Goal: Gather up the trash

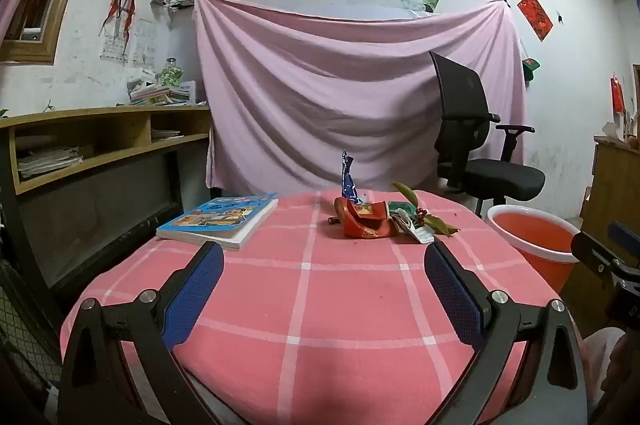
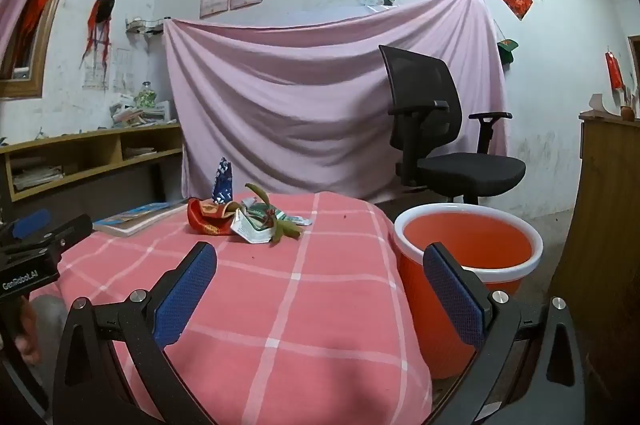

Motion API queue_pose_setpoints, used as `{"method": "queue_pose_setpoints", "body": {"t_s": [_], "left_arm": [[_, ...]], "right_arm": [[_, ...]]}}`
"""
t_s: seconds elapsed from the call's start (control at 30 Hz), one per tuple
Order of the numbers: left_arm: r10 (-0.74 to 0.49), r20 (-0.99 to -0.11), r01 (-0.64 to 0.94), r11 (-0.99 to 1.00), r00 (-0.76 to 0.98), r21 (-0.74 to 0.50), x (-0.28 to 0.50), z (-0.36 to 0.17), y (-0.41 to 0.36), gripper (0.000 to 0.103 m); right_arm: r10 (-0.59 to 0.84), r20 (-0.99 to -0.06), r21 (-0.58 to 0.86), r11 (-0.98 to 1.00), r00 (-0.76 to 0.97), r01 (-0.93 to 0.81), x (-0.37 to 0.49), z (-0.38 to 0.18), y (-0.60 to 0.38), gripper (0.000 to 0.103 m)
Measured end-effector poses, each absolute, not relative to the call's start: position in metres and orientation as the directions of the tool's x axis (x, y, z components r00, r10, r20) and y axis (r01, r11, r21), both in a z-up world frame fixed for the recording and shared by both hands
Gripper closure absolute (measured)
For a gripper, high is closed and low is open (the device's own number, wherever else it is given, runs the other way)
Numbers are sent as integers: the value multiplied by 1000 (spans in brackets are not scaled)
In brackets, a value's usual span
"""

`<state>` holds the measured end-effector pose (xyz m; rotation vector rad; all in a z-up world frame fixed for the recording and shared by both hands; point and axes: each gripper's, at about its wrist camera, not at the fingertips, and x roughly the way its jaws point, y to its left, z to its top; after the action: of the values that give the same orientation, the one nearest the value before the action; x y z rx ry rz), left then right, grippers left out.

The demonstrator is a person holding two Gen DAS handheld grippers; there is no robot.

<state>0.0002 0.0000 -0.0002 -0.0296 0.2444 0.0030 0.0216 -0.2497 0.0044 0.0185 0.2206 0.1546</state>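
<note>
Left gripper (image 1: pixel 324 267): jaws spread wide and released, nothing between the 2 blue pads; it hangs over the near part of the pink checked tablecloth (image 1: pixel 304 305).
Right gripper (image 2: pixel 320 267): jaws likewise released and empty, over the cloth's right edge.
Trash: a small heap ahead of both jaw gaps, well apart from the pads — a crumpled red foil wrapper (image 1: pixel 366 221), a twisted blue wrapper (image 1: pixel 349 181) standing behind it, a torn white-and-green packet (image 1: pixel 416 231) and green leaves with a red berry sprig (image 1: pixel 430 219) touching its right side.
Bin: orange plastic bucket with a white rim (image 2: pixel 468 245), beside the table, just beyond the right jaw.
Not trash: blue illustrated book (image 1: pixel 220 219), ahead-left of the left jaws.
Step, as I judge it: reach for 1 piece.
Doing it well: take an outer piece first, probably the packet; bring 1 pad to each side, clear of the cloth.
</note>
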Motion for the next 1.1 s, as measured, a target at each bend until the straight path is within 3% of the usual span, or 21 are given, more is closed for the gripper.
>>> {"method": "queue_pose_setpoints", "body": {"t_s": [1.1], "left_arm": [[7, -238, -8, 1000, 971, -5, 0, 0, -3, 5]], "right_arm": [[162, -233, 67, 986, 959, -150, 27, -2, -254, 0]]}}
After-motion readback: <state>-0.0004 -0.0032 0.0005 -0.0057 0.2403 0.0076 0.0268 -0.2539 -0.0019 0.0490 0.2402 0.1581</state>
